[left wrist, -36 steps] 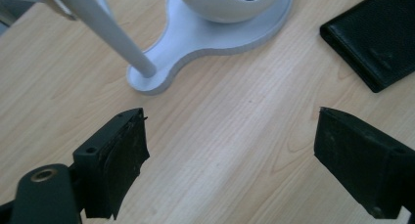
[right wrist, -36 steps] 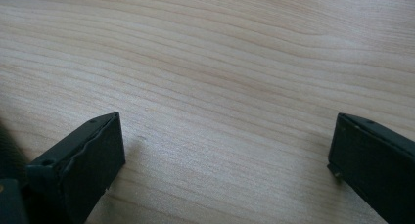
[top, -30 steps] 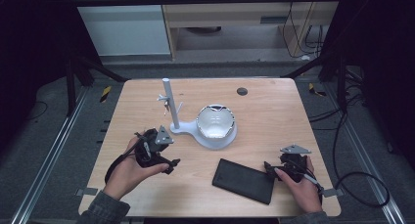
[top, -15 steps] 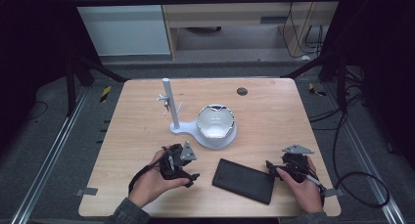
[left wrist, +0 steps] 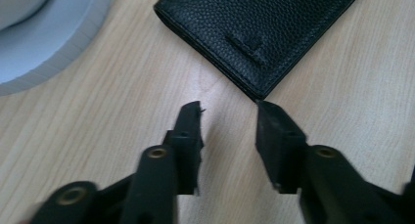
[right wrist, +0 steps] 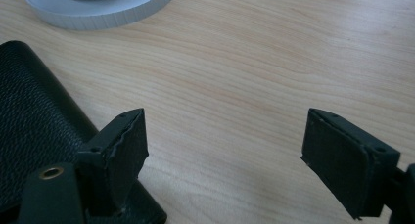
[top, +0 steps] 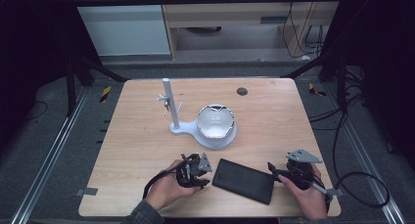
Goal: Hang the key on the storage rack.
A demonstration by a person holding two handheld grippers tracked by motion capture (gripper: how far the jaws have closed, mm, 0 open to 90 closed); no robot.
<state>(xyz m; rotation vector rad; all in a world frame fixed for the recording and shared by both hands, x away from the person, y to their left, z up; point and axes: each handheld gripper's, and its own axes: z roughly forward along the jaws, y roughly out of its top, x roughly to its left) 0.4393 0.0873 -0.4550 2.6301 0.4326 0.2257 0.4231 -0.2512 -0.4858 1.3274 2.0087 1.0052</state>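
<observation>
Now the flat black pebbled-leather wallet (left wrist: 259, 28) lies at one o'clock, just beyond my left claw (left wrist: 229, 106), jaws apart, long axis running between both claws.

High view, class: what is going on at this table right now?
A person holds a gripper in each hand, one at each end of a black wallet lying flat on the wooden table. The left gripper, jaws open, points at the wallet's near corner without touching it. The right gripper is open wide beside the other end. A white stand sits behind, untouched.
</observation>
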